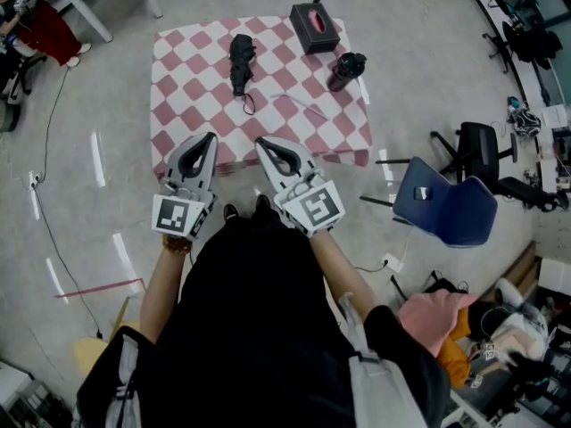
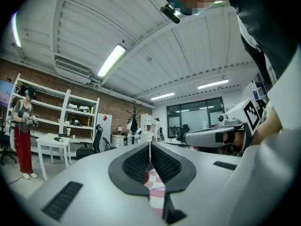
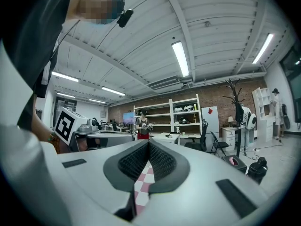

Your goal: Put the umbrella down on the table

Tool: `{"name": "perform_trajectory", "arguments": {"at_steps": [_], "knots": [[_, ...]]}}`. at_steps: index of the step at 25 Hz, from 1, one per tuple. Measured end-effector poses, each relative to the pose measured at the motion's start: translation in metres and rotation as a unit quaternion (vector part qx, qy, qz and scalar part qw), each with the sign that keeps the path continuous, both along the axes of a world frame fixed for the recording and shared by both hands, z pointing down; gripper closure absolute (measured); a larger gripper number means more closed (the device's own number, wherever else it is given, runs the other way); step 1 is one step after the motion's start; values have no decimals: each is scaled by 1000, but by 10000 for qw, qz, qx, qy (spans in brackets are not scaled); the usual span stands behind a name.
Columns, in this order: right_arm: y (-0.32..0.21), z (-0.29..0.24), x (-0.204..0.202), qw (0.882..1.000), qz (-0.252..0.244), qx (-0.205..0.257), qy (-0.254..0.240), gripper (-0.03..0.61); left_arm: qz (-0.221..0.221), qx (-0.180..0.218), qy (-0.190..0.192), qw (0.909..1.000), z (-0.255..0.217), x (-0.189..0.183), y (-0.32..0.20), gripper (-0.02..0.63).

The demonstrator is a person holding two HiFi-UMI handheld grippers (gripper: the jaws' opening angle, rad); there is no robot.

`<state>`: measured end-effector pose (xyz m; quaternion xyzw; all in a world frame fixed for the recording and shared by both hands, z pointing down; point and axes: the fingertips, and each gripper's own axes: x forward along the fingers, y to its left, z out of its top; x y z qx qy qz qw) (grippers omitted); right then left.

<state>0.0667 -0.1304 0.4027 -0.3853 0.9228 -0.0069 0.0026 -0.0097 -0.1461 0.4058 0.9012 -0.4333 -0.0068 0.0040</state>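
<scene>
In the head view, the folded black umbrella (image 1: 241, 61) lay on the table (image 1: 183, 105), which was draped in a red-and-white checked cloth. It rested toward the far left part of the cloth, with its strap trailing toward the person. A dark tissue box (image 1: 314, 27) stood at the far right corner, and a black bottle (image 1: 345, 71) stood just in front of it, well apart from the umbrella. The left gripper (image 1: 210, 137) and the right gripper (image 1: 261, 142) were held side by side at the near edge of the table. Neither touched anything on it. A blue chair (image 1: 443, 207) stood on the floor to the right.

In the left gripper view, the left gripper (image 2: 150, 145) pointed level across the room. Its dark ribbed pads (image 2: 137, 163) met at the tips with nothing between them. A strip of checked cloth showed below them. The right gripper (image 2: 214, 136) appeared at the right, with a white side table (image 2: 52, 139) at the far left.

In the right gripper view, the right gripper (image 3: 149, 143) had its jaws pressed together and empty, over the checked cloth. The left gripper (image 3: 101, 138) showed at the left. The tissue box (image 3: 233, 161) and the bottle (image 3: 257, 169) sat low on the right, with shelving (image 3: 184, 117) behind.
</scene>
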Motion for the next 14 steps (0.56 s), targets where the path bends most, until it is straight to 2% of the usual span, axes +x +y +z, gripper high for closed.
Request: {"name": "perform_trajectory", "arguments": {"at_steps": [14], "knots": [[-18, -35, 37, 9992, 311, 270, -14, 563, 87, 21, -28, 10000, -5, 12, -15, 597]]}}
